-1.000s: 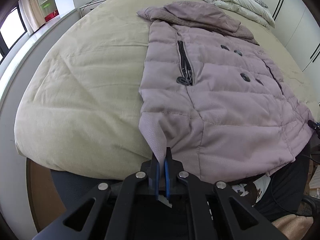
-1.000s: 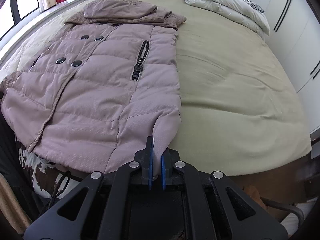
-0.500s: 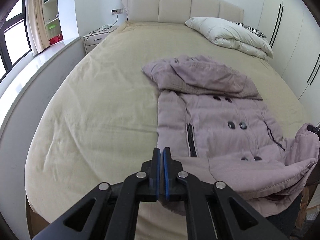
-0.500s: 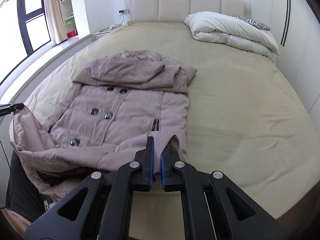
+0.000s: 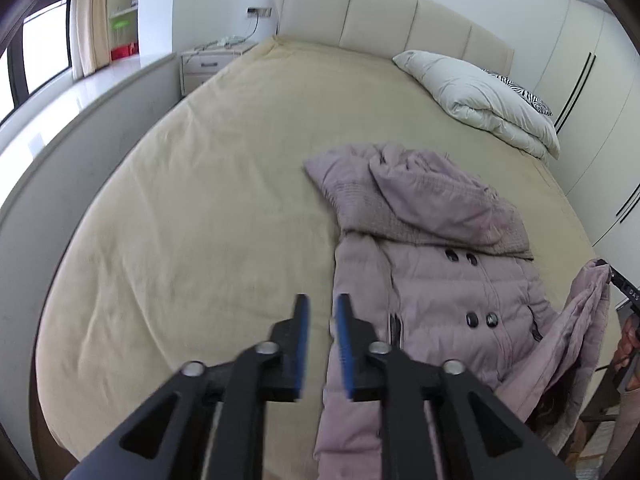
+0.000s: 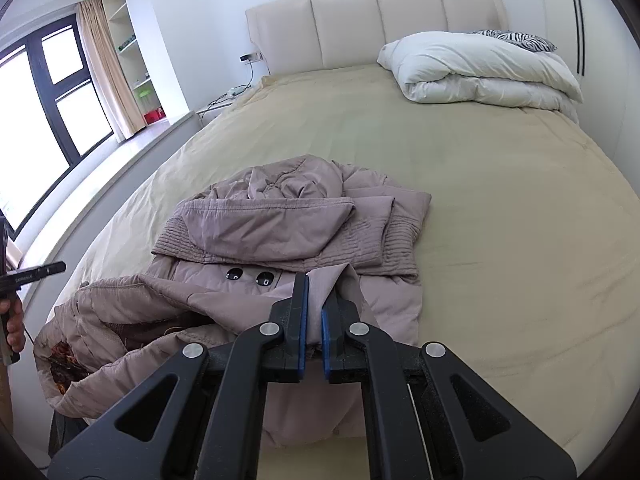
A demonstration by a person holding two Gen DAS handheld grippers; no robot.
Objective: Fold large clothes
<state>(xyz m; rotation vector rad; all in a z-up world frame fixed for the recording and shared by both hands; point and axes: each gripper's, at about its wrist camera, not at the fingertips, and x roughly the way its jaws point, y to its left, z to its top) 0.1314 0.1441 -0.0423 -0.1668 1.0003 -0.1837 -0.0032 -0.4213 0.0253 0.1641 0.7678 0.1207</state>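
Mauve quilted puffer coat (image 6: 312, 240), double-breasted with dark buttons and a ribbed collar, lies face-up on the beige bedspread (image 6: 500, 200) near the foot of the bed, its lower hem partly lifted toward the collar. It looks bulky yet light, soft and springy with a slick shell, so I judge it best held by the stitched hem corners, not by the padding. The right gripper (image 6: 314, 312) is clamped narrow on one hem corner, while the left gripper (image 5: 320, 320) hangs parted and empty beside the coat's edge.
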